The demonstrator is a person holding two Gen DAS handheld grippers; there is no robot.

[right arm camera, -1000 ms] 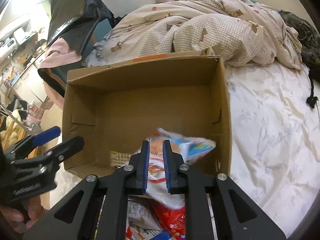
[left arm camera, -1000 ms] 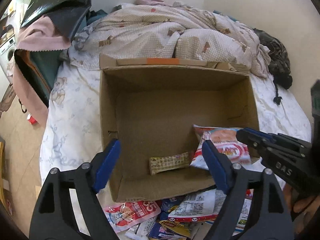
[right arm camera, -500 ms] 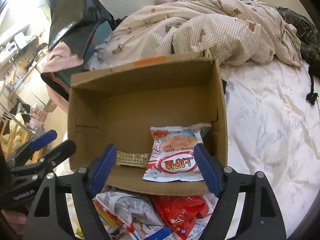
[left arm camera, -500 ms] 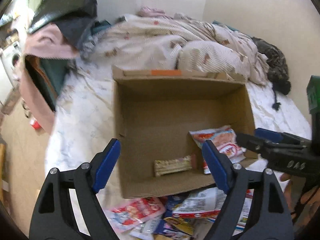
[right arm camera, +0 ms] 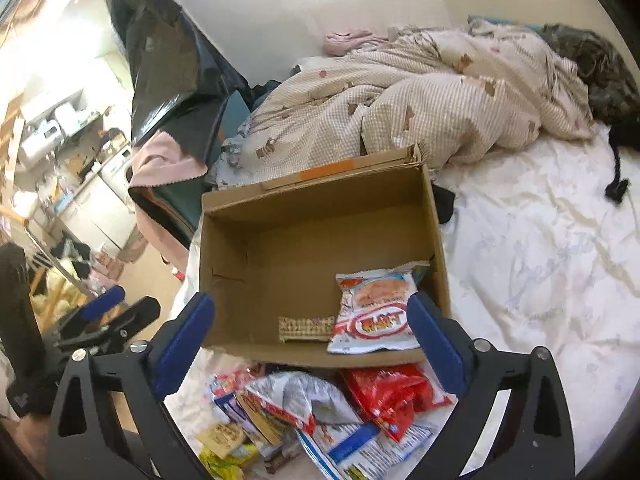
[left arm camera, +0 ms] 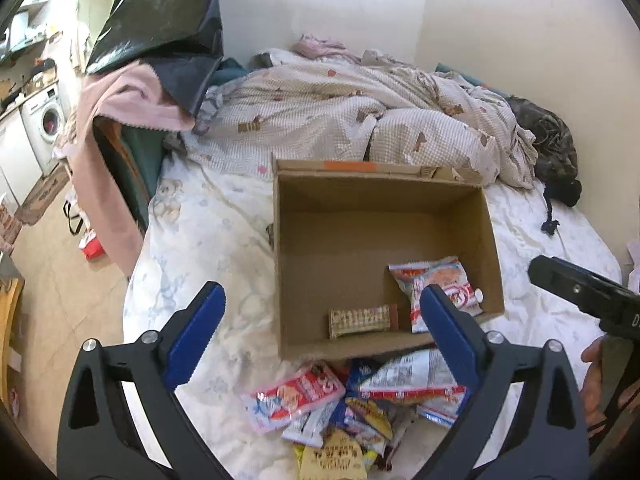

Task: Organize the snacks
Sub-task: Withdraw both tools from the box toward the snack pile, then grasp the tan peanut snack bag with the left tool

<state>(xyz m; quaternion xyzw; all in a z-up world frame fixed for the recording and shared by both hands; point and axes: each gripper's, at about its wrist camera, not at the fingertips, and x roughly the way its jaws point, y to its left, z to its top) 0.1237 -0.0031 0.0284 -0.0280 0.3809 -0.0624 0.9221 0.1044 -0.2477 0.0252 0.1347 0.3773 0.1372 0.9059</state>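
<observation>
An open cardboard box (left arm camera: 288, 264) (right arm camera: 224, 248) sits on the bed. Inside lie a shrimp-flakes bag (left arm camera: 440, 284) (right arm camera: 376, 308) at the near right and a beige checked bar (left arm camera: 360, 320) (right arm camera: 306, 328) beside it. A pile of snack packets (left arm camera: 352, 404) (right arm camera: 320, 412) lies on the sheet in front of the box. My left gripper (left arm camera: 320, 340) is open and empty above the pile's left side. My right gripper (right arm camera: 312, 344) is open and empty above the pile and the box's near wall; it also shows in the left wrist view (left arm camera: 580, 292).
A rumpled checked duvet (left arm camera: 360, 120) fills the bed behind the box. A dark garment (left arm camera: 556, 148) lies at the far right by the wall. A chair draped with a pink cloth and black bag (left arm camera: 136, 92) stands left of the bed. The bed edge drops to the floor (left arm camera: 52, 264) at left.
My right gripper opened and let go of the shrimp-flakes bag, which now lies in the box. Both grippers drew back and up from the box toward the pile.
</observation>
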